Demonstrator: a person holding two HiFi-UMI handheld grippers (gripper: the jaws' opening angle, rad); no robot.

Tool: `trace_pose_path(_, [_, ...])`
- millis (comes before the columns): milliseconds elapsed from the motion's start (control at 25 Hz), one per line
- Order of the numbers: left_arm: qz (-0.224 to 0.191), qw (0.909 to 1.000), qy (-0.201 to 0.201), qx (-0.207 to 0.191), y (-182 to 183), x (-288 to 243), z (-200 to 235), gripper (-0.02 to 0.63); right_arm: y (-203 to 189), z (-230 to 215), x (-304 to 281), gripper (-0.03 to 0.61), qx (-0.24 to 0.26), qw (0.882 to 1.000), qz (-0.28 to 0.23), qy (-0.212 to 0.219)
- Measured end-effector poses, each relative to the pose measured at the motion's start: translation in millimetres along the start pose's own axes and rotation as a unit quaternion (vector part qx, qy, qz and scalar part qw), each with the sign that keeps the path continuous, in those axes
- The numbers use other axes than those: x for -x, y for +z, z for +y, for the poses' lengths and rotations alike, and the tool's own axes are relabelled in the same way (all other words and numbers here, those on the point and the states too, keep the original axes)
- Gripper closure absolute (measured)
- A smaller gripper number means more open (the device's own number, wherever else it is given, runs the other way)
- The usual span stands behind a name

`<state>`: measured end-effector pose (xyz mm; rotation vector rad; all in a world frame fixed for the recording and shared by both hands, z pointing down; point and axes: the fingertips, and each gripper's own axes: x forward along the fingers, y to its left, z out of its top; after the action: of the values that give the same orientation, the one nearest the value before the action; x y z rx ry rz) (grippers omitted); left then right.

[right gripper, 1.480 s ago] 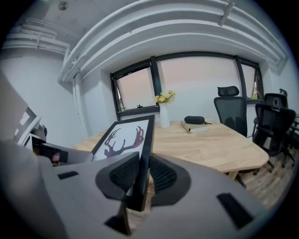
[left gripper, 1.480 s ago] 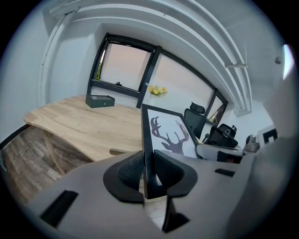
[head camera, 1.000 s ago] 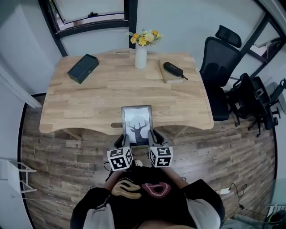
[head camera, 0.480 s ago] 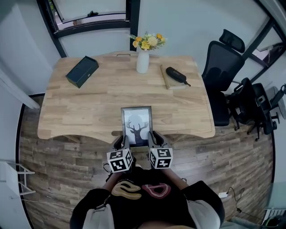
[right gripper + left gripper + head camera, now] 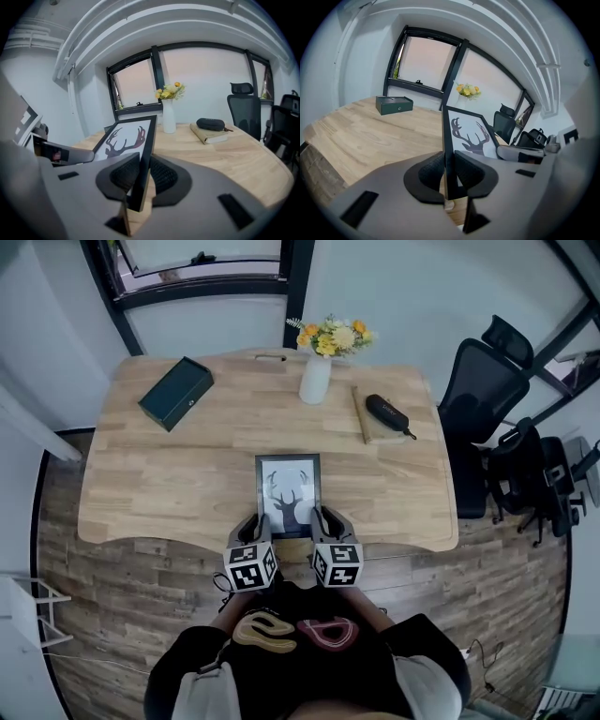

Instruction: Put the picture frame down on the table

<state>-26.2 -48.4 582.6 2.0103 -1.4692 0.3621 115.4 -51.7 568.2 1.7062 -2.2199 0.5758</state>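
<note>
**Picture Frame Held Over Near Edge of Tabletop**

The picture frame has a black border and a deer-head silhouette on a pale ground. In the head view it lies over the near middle of the tabletop, print side up. Its bottom end is close to the near edge. Whether its underside touches the wood cannot be told.

The left gripper holds the frame's left edge near the bottom corner. In the left gripper view its jaws are closed on the thin black edge, with a ribbed pad pressed against each face. The right gripper holds the right edge in the same way. In the right gripper view its jaws clamp the edge on both faces.

Other items on the tabletop:
- A white vase of yellow flowers stands at the far middle.
- A dark green box lies at the far left.
- A book with a black case resting on it lies to the right of the vase.

A black office chair stands beside the right end of the tabletop, on a wood-plank floor.
</note>
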Motion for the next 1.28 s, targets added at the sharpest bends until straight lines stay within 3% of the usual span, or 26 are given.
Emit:
trace_pose_path(680, [0.016, 0.9991, -0.029, -0.025, 72.9, -75.4, 46.4, 0.537, 44.1, 4.2, -94.6, 0.497, -0.006, 1.0, 0.012, -0.028])
trace_pose_path(1280, [0.025, 0.9997, 0.001, 0.002, 77.2, -87.0, 62.9, 0.537, 50.9, 9.9, -119.7, 0.497, 0.008, 0.999, 0.032, -0.011])
